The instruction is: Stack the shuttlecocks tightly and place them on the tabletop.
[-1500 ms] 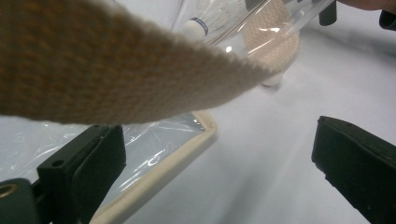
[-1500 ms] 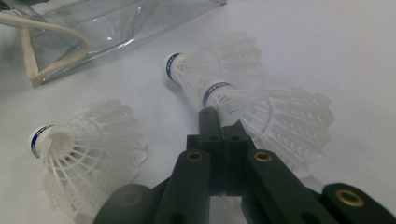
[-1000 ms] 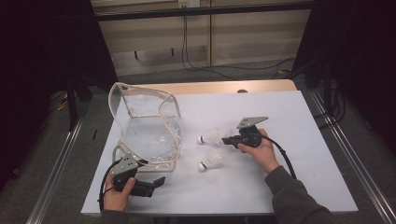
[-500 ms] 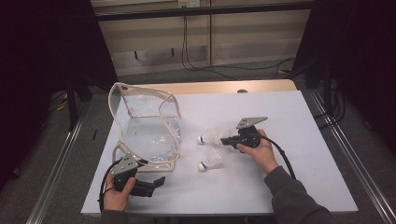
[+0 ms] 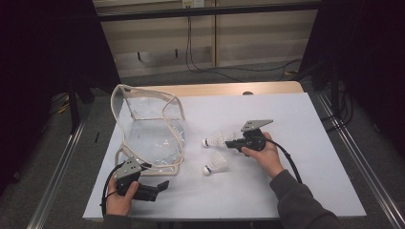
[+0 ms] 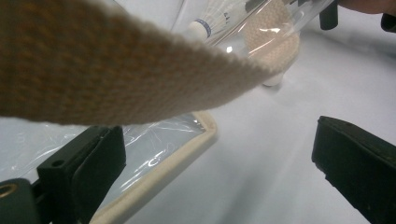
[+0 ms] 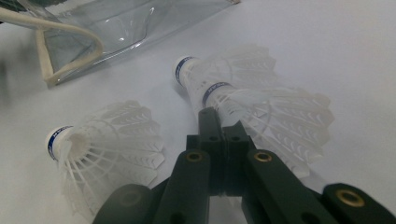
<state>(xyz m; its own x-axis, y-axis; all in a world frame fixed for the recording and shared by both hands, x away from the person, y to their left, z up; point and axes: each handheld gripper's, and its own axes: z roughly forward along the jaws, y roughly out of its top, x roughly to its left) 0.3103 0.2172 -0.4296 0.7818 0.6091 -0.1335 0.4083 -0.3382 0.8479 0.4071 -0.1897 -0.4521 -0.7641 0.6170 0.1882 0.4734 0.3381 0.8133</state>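
Note:
A clear plastic bag (image 5: 153,136) with beige trim stands open on the white table (image 5: 296,191). Two shuttlecocks lie close together (image 7: 243,93) in front of my right gripper (image 7: 219,122), and its shut jaw tips rest against the nearer one's cork end, with nothing visible between them. Another shuttlecock (image 7: 102,149) lies apart to the side. From above, my right gripper (image 5: 235,143) points left at one shuttlecock (image 5: 217,139), and the other (image 5: 216,165) lies nearer the person. My left gripper (image 5: 161,186) lies at the bag's near corner with its jaws wide open (image 6: 219,182), one over the bag's trim (image 6: 163,168).
The bag's beige strap (image 6: 116,70) hangs close across the top of the left gripper view. A cable trails from each gripper. The right half of the table is bare white surface. Metal rails (image 5: 363,162) run along both sides of the table.

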